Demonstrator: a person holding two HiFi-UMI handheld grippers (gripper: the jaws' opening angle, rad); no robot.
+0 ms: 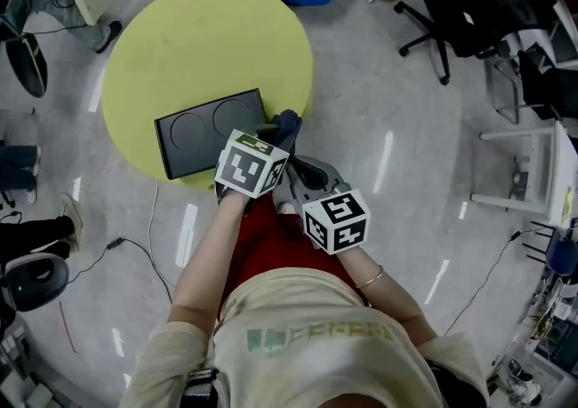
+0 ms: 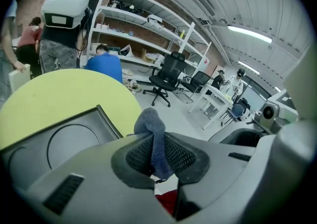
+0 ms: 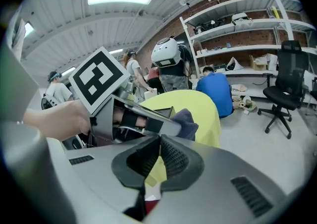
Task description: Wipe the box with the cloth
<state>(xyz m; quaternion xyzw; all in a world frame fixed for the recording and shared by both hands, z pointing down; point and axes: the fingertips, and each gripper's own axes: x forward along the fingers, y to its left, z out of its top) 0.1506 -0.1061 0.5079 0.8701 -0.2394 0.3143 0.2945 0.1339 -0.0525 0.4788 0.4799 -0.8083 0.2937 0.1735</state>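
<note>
Grips the grey-blue cloth [image 2: 154,134] in the fingers of the left gripper [image 2: 157,161] at mid-frame, just beside the right corner of the black box [image 1: 209,131] on the yellow worktop [image 1: 199,36]. Holds the fingers of the right gripper [image 3: 158,153] pressed together, empty.

I saw a round yellow-green table [image 1: 208,45] standing on a glossy grey floor [image 1: 379,144]. Only one thing lay on it: a flat dark box [image 1: 209,131] with two circles on its top, close to the edge nearest me.
</note>
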